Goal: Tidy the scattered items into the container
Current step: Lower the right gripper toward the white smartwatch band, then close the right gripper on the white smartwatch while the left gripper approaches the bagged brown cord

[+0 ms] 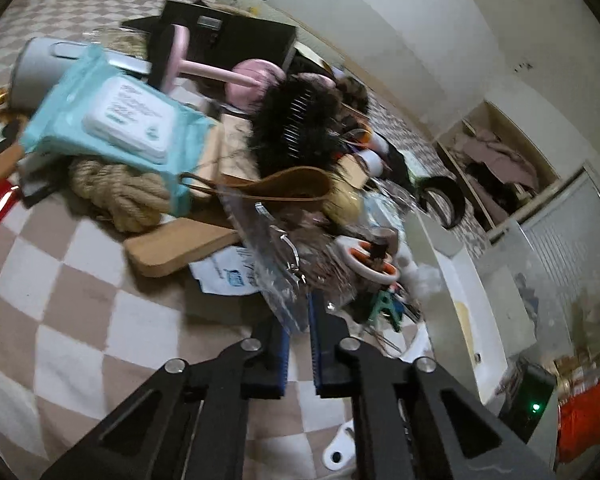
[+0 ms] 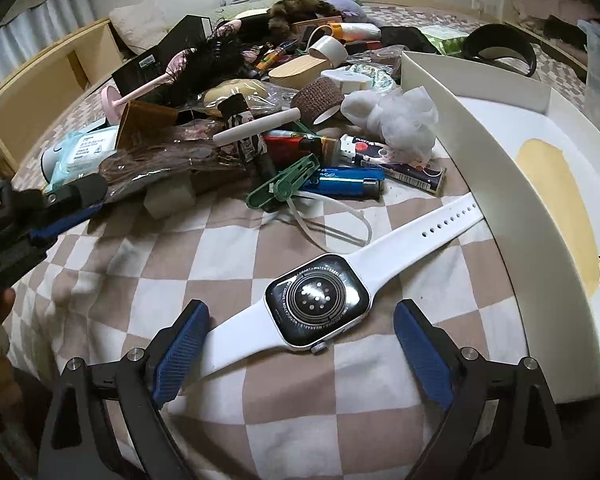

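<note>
A white smartwatch (image 2: 318,308) lies face down on the checkered cloth, its strap reaching toward the white container (image 2: 500,184) on the right. My right gripper (image 2: 300,344) is open, its blue pads on either side of the watch body. My left gripper (image 1: 298,348) is shut on a clear plastic bag holding brown cord (image 1: 284,256) at the pile's near edge; in the right wrist view it shows at the left (image 2: 66,208) holding the same bag (image 2: 156,162). The white container also shows in the left wrist view (image 1: 460,280).
A pile of clutter covers the cloth: a blue wipes pack (image 1: 116,116), coiled rope (image 1: 120,192), a wooden board (image 1: 176,248), a black hairbrush (image 1: 296,128), a blue lighter (image 2: 348,184), a green clip (image 2: 284,186), tape rolls (image 2: 328,50). Shelving stands at the back.
</note>
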{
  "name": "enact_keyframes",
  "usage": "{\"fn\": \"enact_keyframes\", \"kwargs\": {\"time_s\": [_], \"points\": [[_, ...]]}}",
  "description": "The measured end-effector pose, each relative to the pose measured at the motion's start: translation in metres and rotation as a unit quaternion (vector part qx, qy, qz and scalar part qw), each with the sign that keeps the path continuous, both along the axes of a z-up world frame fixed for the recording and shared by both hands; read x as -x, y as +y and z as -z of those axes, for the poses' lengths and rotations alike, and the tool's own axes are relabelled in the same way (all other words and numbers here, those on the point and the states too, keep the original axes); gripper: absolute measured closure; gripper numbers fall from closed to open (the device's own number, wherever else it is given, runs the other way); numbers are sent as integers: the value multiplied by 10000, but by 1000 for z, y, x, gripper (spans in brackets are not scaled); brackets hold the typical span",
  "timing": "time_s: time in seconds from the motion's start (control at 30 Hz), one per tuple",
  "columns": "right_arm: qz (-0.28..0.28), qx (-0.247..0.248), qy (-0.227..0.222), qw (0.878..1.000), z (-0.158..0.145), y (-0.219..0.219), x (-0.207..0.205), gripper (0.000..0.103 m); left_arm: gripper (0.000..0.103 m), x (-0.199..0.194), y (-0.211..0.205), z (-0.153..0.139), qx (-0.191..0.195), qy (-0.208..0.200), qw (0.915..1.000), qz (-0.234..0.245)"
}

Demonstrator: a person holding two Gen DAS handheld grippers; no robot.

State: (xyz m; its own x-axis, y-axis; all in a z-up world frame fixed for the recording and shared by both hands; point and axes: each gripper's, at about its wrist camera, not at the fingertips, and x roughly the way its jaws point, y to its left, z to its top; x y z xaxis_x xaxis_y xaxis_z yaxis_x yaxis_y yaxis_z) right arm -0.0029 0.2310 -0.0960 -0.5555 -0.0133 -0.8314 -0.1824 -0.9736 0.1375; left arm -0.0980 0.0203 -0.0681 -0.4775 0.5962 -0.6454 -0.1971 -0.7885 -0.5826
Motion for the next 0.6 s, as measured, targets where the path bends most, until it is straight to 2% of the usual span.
{"fn": "enact_keyframes", "kwargs": {"time_s": [0.1, 0.2, 0.33, 0.47, 0.6], "points": [[15, 32, 4, 10000, 0, 1, -1, 9, 100, -4, -16, -1, 351, 75, 9983, -468], [21, 2, -1, 10000, -1, -1, -2, 9, 100, -6, -36, -5, 500, 152, 9951, -835], [24, 53, 13, 10000, -1, 0, -3, 9, 100, -13, -63, -16, 884, 402, 9856, -1386], [-53, 174, 23, 9998, -1, 2, 2, 9, 100, -13, -77, -16, 1039, 414, 9809, -1594], [-405, 44, 101, 9991, -2, -9, 13, 9, 100, -13, -82, -9, 1041, 264, 9813, -1595]]}}
